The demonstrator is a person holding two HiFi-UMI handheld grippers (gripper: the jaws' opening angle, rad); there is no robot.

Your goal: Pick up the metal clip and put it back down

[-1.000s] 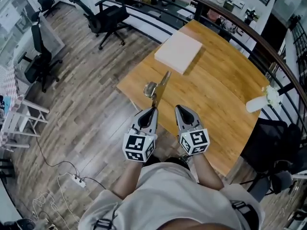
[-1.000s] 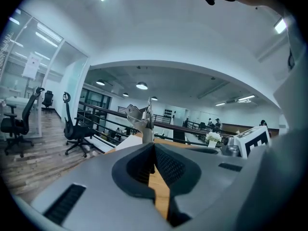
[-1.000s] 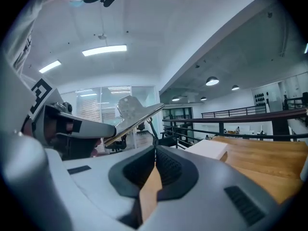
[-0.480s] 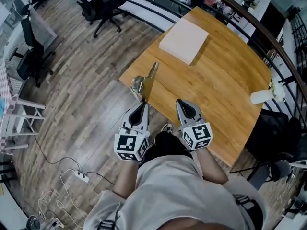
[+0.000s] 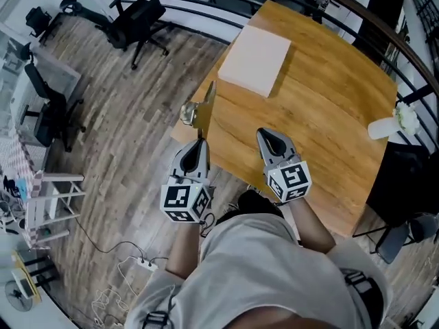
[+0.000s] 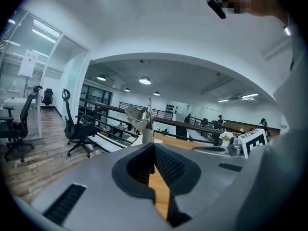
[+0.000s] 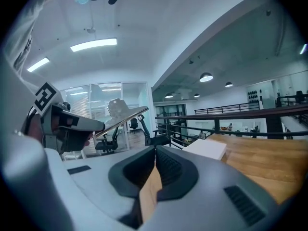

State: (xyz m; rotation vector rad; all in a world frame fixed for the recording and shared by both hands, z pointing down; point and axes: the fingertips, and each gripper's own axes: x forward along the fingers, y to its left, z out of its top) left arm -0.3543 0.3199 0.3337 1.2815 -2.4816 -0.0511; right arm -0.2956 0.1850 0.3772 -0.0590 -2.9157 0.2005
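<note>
The metal clip (image 5: 199,110), a long silver blade with a rounded lever end, is held in the air at the left edge of the wooden table (image 5: 322,115). My left gripper (image 5: 199,144) is shut on its near end. In the left gripper view the clip (image 6: 143,118) sticks up past the shut jaws of the left gripper (image 6: 154,146). The right gripper view shows the clip (image 7: 121,113) at the left, above the left gripper (image 7: 70,125). My right gripper (image 5: 269,138) hangs over the table's near part, to the right of the clip, shut with nothing in it (image 7: 155,151).
A white flat slab (image 5: 255,59) lies on the table's far left part. A white bottle with flowers (image 5: 392,123) stands at the right edge. A railing runs behind the table. Office chairs (image 5: 140,20) stand on the wood floor to the left.
My left gripper with the clip has shifted from over the table toward its left edge. My right gripper stays shut over the table. The head view has swung.
</note>
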